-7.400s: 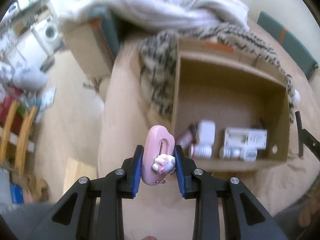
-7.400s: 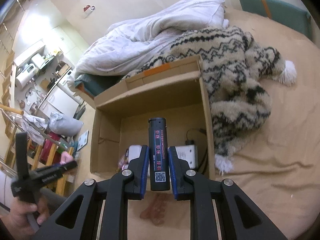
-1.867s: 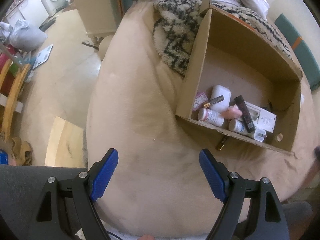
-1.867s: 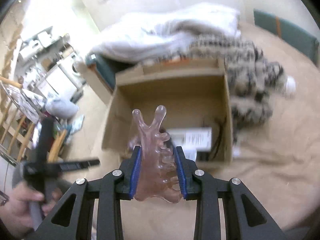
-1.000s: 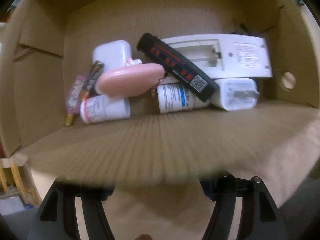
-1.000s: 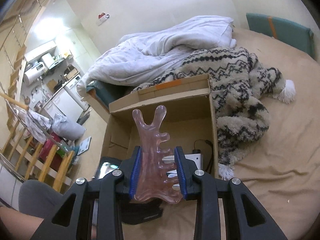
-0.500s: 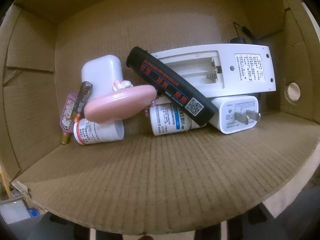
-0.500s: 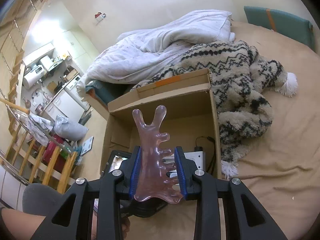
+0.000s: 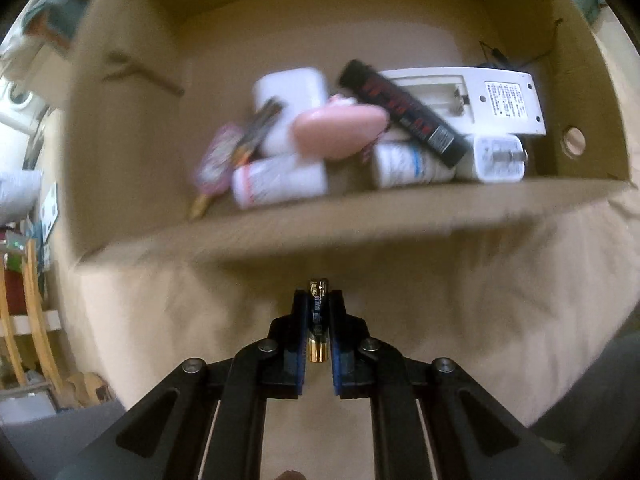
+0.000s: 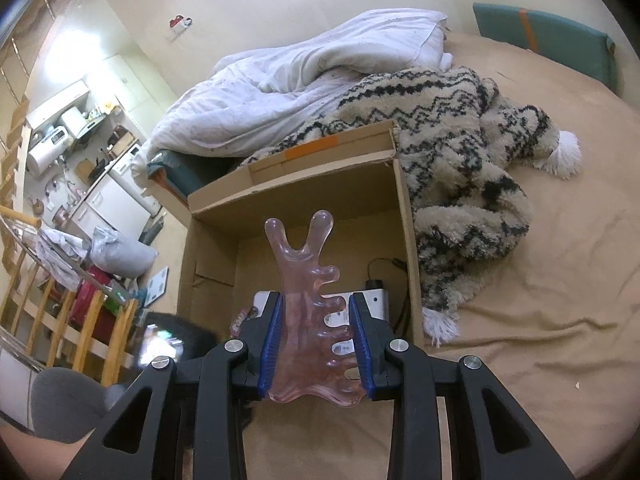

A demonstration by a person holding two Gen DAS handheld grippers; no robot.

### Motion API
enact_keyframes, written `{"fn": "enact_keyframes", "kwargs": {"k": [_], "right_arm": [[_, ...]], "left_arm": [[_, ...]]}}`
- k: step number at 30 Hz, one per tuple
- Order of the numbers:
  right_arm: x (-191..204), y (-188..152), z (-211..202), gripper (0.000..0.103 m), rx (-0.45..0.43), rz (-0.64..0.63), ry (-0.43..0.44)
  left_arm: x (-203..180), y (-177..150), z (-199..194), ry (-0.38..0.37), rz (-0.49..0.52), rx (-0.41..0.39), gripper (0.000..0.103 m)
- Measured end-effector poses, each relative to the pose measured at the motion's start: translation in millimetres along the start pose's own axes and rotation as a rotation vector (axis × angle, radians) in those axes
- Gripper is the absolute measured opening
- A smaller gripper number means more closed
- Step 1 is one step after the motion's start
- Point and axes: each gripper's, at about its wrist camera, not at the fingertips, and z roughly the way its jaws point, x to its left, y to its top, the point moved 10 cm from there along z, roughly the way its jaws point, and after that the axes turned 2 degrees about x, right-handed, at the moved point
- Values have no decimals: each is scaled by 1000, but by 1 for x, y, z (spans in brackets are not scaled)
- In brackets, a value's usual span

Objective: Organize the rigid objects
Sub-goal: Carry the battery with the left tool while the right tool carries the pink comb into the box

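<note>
A small battery (image 9: 318, 320), lying loose on the bed beside the cardboard box (image 9: 360, 220) moments ago, is now being pinched in the left hand-held gripper (image 9: 318, 300) just outside the box's near wall. A pink comb (image 10: 312, 304) is being held clamped by the right hand-held gripper (image 10: 316, 344) above the box; both are judged ready for dropping in.
</note>
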Motion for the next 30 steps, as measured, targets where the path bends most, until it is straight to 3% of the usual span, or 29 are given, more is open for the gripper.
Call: {"fn": "enact_keyframes", "kwargs": {"k": [5,12,17,30], "right_arm": [[-3,-4,3,34,19,6,-20],[-4,-4,6,34,24,2,-29],[-6,7,10,34,21,-7,-39],[-11,46,54,34,40,-67,-78]], "left_arm": [[25,-12,-28,-31,-47,-23,9],[66,9,-88,-34,-127,-172,9],[71,30,-129,-17,-150,-293,9],[54,100,-129,-22,-124,-344,9]]}}
